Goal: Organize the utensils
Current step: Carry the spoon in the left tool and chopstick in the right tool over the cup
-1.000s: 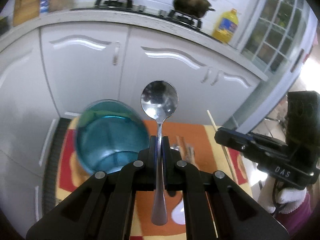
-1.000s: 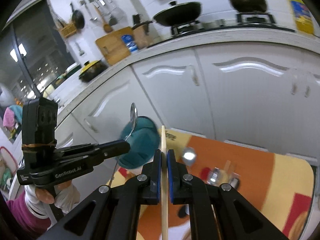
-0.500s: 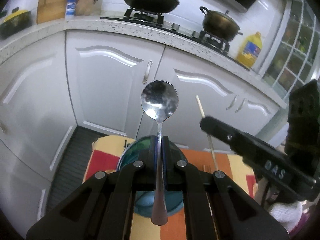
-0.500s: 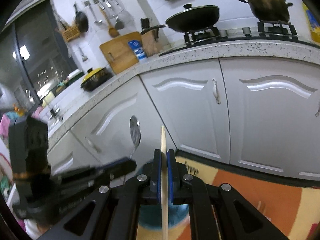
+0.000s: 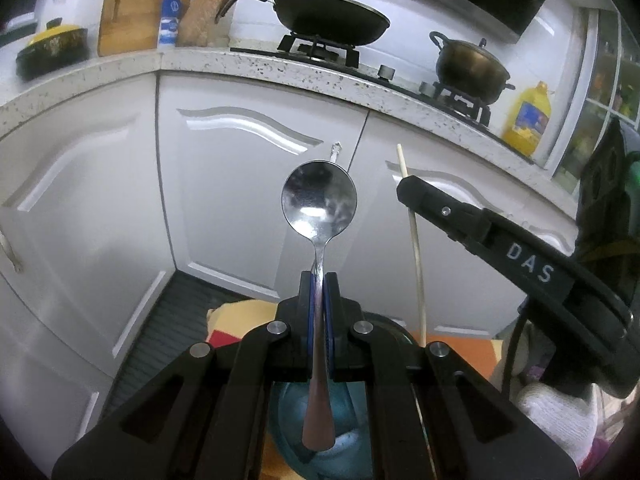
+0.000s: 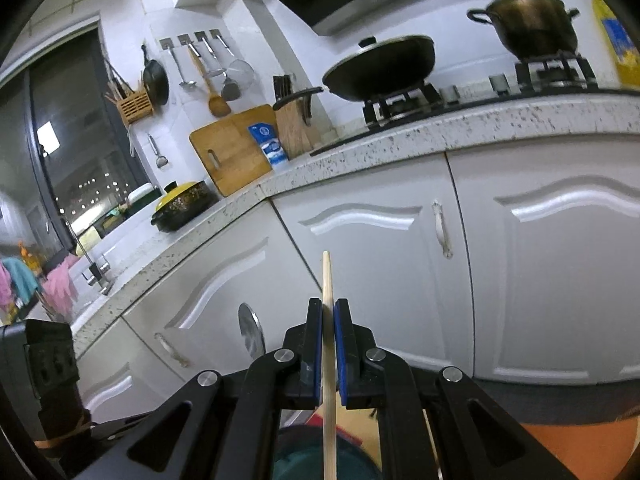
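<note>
My left gripper (image 5: 319, 280) is shut on a metal spoon (image 5: 319, 204), bowl upward, handle hanging down over a blue glass cup (image 5: 344, 432) right below the jaws. My right gripper (image 6: 328, 308) is shut on a wooden chopstick (image 6: 328, 280) that stands upright; its lower end hangs over the blue cup (image 6: 304, 460). In the left wrist view the right gripper (image 5: 404, 188) comes in from the right, with the chopstick (image 5: 414, 240) beside the spoon. The spoon's bowl (image 6: 250, 334) shows edge-on in the right wrist view.
White cabinet doors (image 5: 248, 184) stand close ahead under a speckled counter (image 6: 440, 132) with a wok (image 5: 332, 16), a pot (image 5: 472, 68) and a yellow oil bottle (image 5: 526, 120). An orange and yellow mat (image 6: 580, 448) lies below. A gloved hand (image 5: 556, 416) holds the right gripper.
Both grippers moved left and over the blue cup, which has slid from ahead of the jaws to under them. The chopstick came closer to the spoon. Both grips are unchanged.
</note>
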`<state>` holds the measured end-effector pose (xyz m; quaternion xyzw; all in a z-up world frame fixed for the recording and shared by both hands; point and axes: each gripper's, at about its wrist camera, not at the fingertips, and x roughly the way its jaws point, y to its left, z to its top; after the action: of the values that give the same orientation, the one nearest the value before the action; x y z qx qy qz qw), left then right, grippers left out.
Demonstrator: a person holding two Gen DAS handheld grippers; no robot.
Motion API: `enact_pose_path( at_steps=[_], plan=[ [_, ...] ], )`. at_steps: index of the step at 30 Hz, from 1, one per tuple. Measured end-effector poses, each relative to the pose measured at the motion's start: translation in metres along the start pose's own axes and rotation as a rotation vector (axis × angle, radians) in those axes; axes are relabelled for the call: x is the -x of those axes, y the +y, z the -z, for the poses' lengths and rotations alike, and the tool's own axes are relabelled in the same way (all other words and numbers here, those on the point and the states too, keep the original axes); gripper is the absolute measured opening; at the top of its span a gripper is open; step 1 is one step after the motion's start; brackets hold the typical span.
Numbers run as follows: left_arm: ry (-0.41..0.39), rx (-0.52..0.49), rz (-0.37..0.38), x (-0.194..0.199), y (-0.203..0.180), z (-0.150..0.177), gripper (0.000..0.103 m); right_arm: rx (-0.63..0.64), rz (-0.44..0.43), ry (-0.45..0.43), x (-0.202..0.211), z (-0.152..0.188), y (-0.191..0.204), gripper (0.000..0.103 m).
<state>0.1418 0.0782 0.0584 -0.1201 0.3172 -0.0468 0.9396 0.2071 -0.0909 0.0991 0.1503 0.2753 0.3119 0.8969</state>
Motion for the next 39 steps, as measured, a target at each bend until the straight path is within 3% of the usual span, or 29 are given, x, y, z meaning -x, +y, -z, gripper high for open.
enact_pose_path(
  at_steps=[7, 14, 29, 35, 37, 39],
  plan=[
    [-0.04, -0.027, -0.025, -0.009, -0.005, 0.006, 0.003, 0.054, 0.016, -0.048, -0.012, 0.003, 0.001, 0.005],
    [-0.056, -0.054, -0.046, -0.014, -0.006, 0.021, 0.003, 0.079, 0.012, -0.03, -0.009, 0.017, -0.004, 0.005],
    [-0.037, -0.038, -0.016, 0.003, -0.005, 0.039, 0.003, 0.109, -0.019, 0.061, 0.024, 0.034, -0.007, 0.005],
    [-0.033, -0.032, -0.003, 0.016, -0.01, 0.047, 0.003, 0.071, -0.003, 0.147, 0.027, 0.042, -0.012, 0.005],
    [-0.028, -0.039, 0.001, 0.018, -0.011, 0.048, 0.003, 0.069, 0.01, 0.157, 0.032, 0.044, -0.013, 0.012],
    [-0.019, -0.037, 0.0, 0.019, -0.011, 0.048, 0.003, 0.061, 0.016, 0.159, 0.036, 0.044, -0.014, 0.033]
  ],
)
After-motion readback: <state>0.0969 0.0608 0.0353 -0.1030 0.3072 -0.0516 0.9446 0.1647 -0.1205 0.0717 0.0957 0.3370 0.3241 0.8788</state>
